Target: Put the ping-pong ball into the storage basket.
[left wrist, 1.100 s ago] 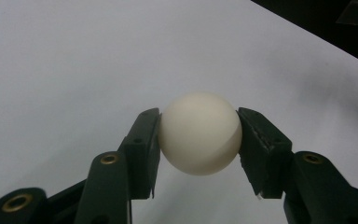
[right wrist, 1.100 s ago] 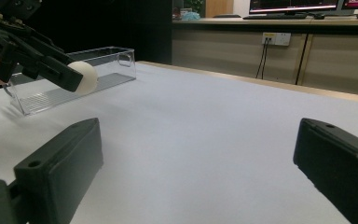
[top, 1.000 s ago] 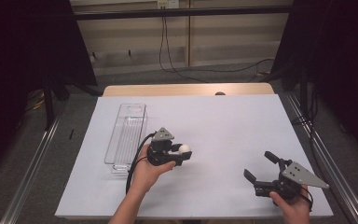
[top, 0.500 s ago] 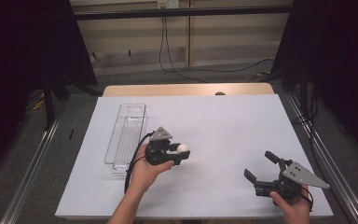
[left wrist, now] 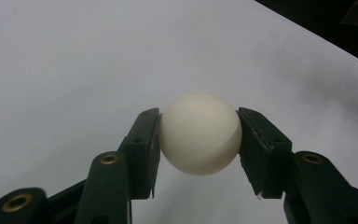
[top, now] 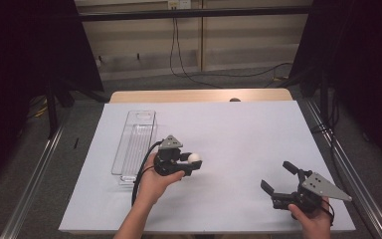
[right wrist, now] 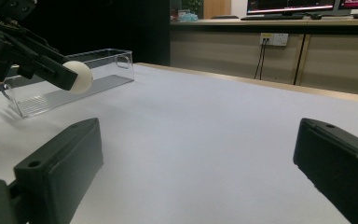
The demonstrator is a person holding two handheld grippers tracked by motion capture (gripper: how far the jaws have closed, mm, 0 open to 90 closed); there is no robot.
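Beside the clear tray point(top: 134, 144), the left hand-held gripper point(top: 195, 160) clamps a white ball point(top: 194, 158); right hand-held gripper point(top: 278, 178) gapes wide.

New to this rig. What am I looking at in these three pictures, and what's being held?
No robot here: a person holds a pair of hand-operated tongs in each hand. The high view looks down on a table covered in white paper. The other two pictures come from cameras riding on each tool, looking along its black jaws. The left tongs are shut on a white ball, lifted off the paper. The right tongs are open with nothing between the jaws, near the table's right front. A clear plastic bin lies at the left.
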